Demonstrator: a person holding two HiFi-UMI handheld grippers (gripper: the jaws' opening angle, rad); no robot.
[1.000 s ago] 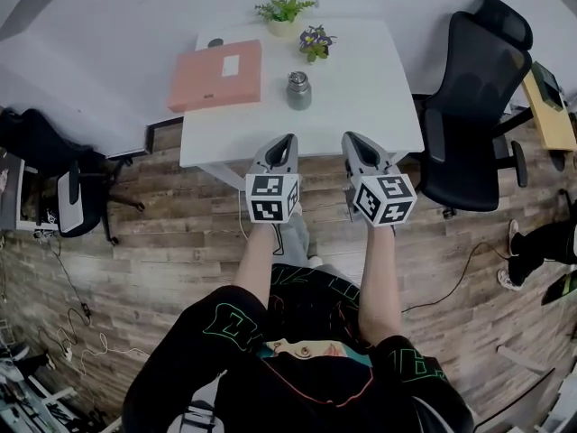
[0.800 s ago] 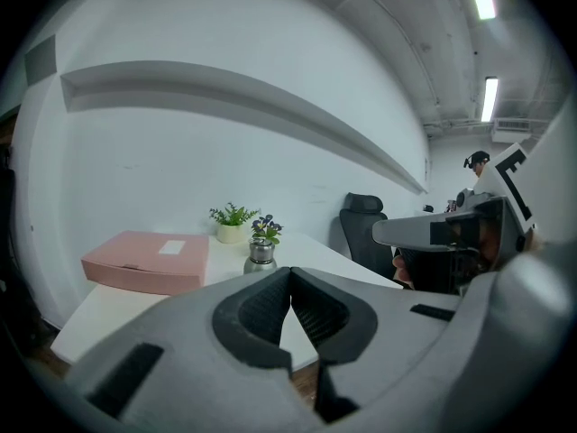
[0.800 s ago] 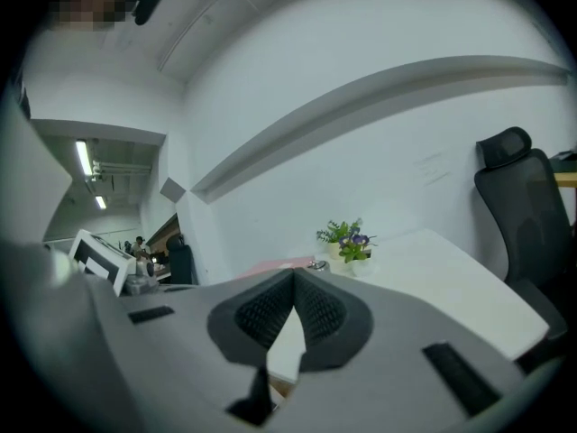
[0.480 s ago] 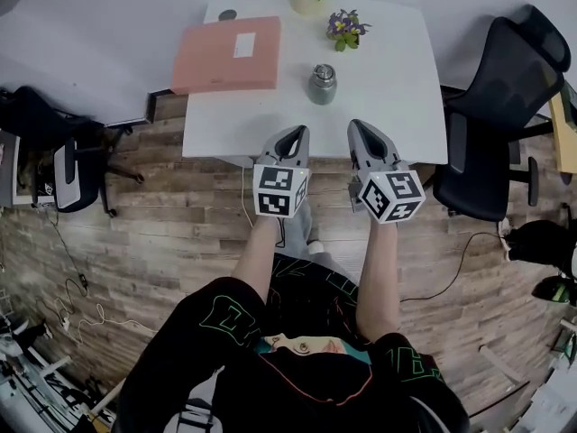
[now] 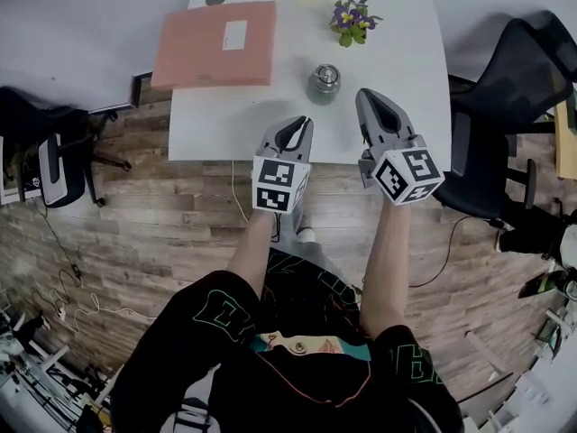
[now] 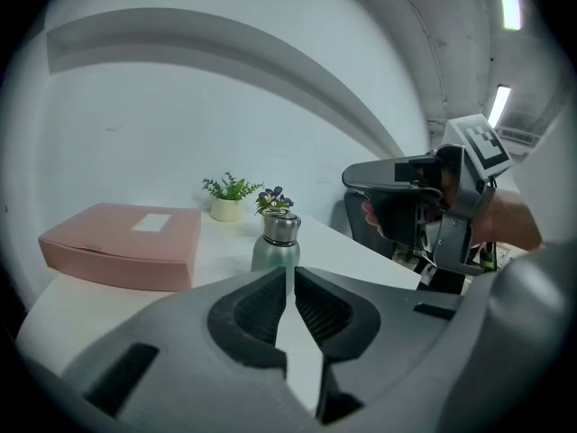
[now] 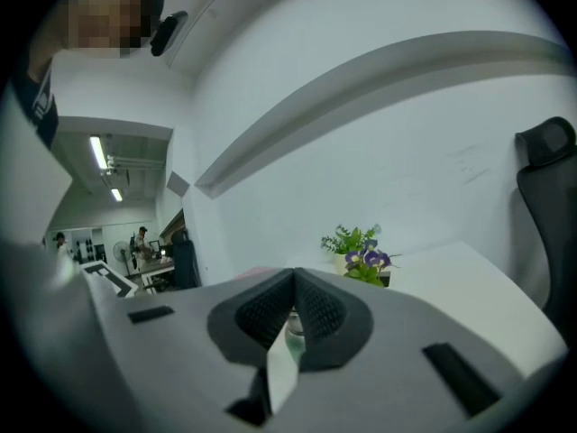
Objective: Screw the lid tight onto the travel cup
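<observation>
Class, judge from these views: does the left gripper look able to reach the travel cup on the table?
Probably yes. The left gripper points at the travel cup, with only bare table between them. Its jaws have just been opening, a slit so far, nothing between them.

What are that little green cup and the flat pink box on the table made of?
The small grey-green travel cup looks like metal: a painted, matte body under a shiny steel-like lid. The flat pink box looks like matte cardboard, with crisp edges and a white label; plastic is possible.
</observation>
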